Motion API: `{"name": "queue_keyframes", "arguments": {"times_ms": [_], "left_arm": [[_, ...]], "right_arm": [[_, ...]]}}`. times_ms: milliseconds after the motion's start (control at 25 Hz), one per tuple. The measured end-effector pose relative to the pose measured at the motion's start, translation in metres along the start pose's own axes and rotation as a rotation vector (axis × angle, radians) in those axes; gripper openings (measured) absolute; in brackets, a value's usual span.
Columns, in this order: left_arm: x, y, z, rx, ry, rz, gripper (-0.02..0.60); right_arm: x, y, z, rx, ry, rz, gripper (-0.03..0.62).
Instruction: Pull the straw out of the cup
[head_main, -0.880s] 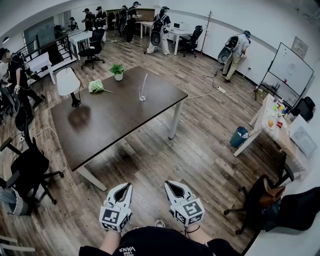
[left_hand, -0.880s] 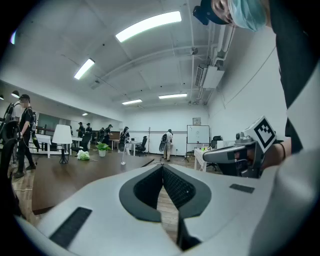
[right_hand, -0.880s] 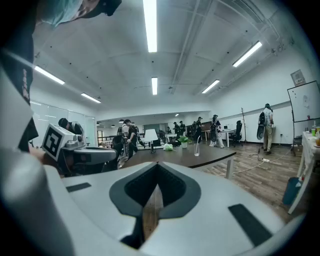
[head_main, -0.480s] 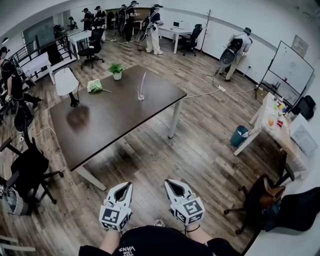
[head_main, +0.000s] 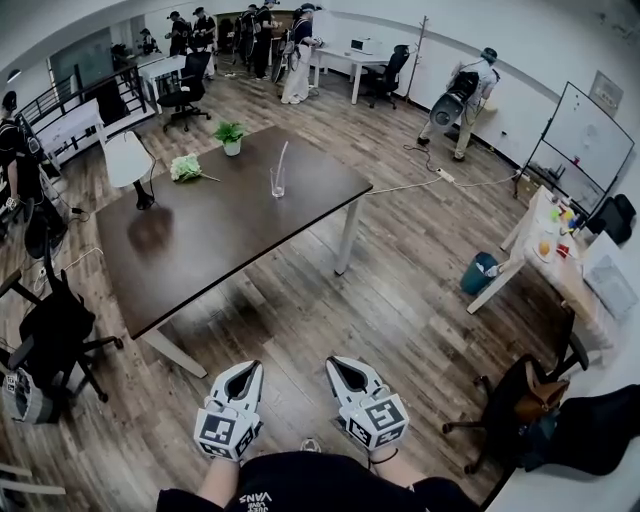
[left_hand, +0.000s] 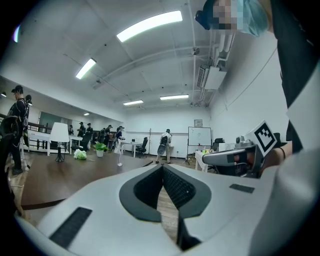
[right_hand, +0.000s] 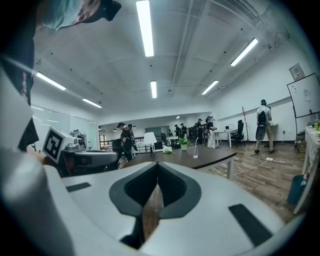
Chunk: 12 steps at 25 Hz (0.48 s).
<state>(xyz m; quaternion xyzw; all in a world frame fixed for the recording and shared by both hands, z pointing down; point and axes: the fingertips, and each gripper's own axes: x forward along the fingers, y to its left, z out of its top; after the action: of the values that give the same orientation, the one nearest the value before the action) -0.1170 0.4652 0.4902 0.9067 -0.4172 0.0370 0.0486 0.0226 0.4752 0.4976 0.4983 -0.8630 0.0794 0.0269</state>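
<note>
Wood floor (head_main: 400, 300) lies open between the table (head_main: 200, 250) edge and left tongs (head_main: 246, 369), right tongs (head_main: 339, 363), both closed, empty.

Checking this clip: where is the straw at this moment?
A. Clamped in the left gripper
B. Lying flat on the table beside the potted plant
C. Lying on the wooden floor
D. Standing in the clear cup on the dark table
D: the straw leans upright in the clear cup on the dark table, while the left gripper and right gripper are shut and empty, well short of the table.
</note>
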Motion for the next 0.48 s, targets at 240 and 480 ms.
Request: {"name": "queue_keyframes", "arguments": {"times_ms": [240,480], "left_arm": [[0.021,-0.001,-0.001,-0.004,-0.006,0.027,0.011],[0.048,0.011,0.002,-0.002,-0.002,0.008,0.011]], "right_arm": [[0.005,-0.024,-0.007,-0.002,0.022,0.016,0.017],[0.028,-0.041,-0.004,0.004,0.029,0.01,0.017]]}}
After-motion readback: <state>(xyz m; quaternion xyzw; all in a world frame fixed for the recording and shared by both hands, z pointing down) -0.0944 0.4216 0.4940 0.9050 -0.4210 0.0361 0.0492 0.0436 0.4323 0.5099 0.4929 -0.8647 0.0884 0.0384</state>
